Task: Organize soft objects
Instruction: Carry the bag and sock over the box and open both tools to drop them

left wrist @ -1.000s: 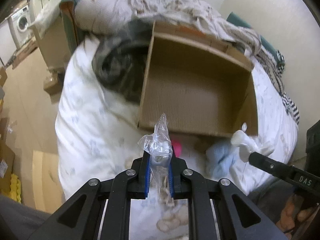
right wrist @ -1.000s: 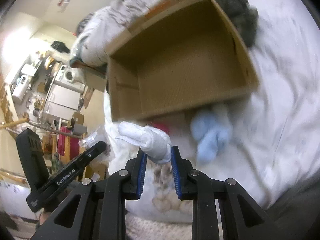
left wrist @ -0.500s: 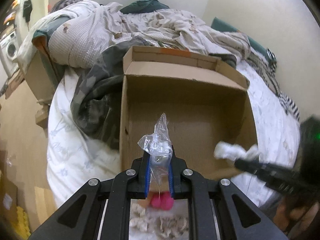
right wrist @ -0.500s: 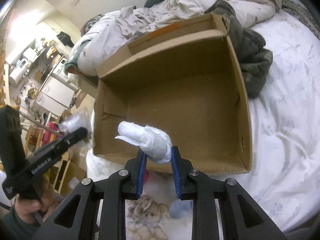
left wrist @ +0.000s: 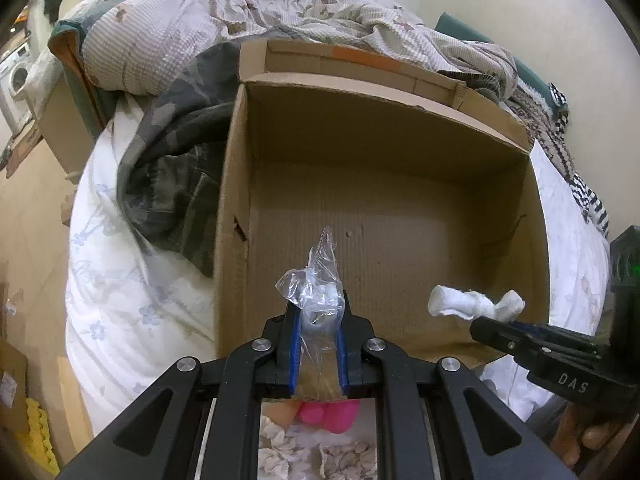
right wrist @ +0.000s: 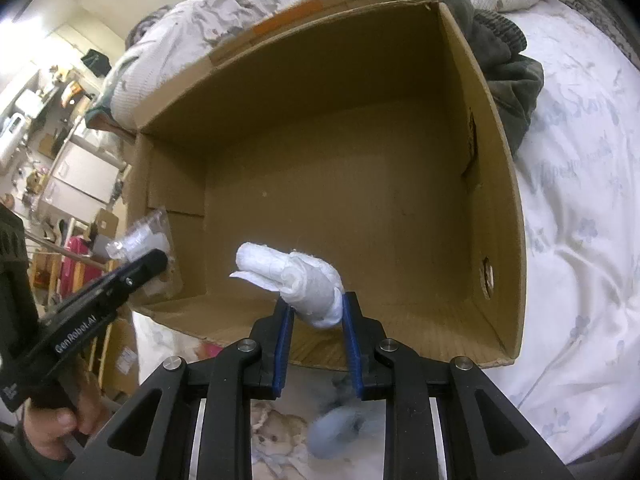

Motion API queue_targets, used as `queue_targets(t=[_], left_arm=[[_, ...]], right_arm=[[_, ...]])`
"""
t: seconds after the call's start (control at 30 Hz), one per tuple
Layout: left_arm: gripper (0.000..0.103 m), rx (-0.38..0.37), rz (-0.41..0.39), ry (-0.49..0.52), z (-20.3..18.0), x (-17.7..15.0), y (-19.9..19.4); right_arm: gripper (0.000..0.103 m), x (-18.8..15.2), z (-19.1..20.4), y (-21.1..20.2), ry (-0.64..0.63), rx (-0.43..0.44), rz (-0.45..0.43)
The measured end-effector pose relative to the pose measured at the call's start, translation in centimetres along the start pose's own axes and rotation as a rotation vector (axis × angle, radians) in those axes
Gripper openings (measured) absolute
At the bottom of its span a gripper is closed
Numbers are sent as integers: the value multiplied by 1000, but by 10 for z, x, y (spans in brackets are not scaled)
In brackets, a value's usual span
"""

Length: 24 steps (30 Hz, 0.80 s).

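Observation:
An open cardboard box (left wrist: 400, 136) (right wrist: 500, 240) lies on the bed, its inside bare. My left gripper (left wrist: 318, 316) is shut on a clear plastic bag of white cotton (left wrist: 320, 292) over the box's near edge; it also shows in the right wrist view (right wrist: 140, 240). My right gripper (right wrist: 316, 312) is shut on a white rolled sock (right wrist: 296, 276), held over the box's near edge; the sock also shows in the left wrist view (left wrist: 472, 306).
A pink soft object (left wrist: 332, 414) and a light blue one (right wrist: 336, 432) lie on the bed below the grippers. A dark camouflage garment (left wrist: 172, 168) lies left of the box. Crumpled bedding (left wrist: 240, 8) is piled behind it. A wall stands to the right.
Both grippers have moved forward from the bed's front to the box's near edge, carrying the bag and the sock. The box now fills both views.

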<state>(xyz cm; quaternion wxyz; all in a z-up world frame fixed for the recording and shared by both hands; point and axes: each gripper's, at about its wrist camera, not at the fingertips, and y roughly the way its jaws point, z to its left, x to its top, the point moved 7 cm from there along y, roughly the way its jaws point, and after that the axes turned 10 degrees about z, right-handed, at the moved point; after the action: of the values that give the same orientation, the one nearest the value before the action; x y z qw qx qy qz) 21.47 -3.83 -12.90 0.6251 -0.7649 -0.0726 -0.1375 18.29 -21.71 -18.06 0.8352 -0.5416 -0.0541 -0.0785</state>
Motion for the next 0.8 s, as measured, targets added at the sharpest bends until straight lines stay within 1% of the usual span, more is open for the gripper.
queue_targets(t=[0.07, 0.2, 0.47, 0.8], left_arm=[[13, -5, 8, 7, -3, -1, 3], [13, 19, 3, 28, -5, 0, 5], [13, 25, 5, 19, -5, -2, 7], [14, 50, 15, 16, -3, -6, 10]], right_arm=[[26, 0, 0, -1, -9, -6, -1], [26, 0, 0, -1, -21, -13, 0], [26, 4, 3, 1, -36, -34, 5], [26, 2, 7, 3, -45, -43, 11]])
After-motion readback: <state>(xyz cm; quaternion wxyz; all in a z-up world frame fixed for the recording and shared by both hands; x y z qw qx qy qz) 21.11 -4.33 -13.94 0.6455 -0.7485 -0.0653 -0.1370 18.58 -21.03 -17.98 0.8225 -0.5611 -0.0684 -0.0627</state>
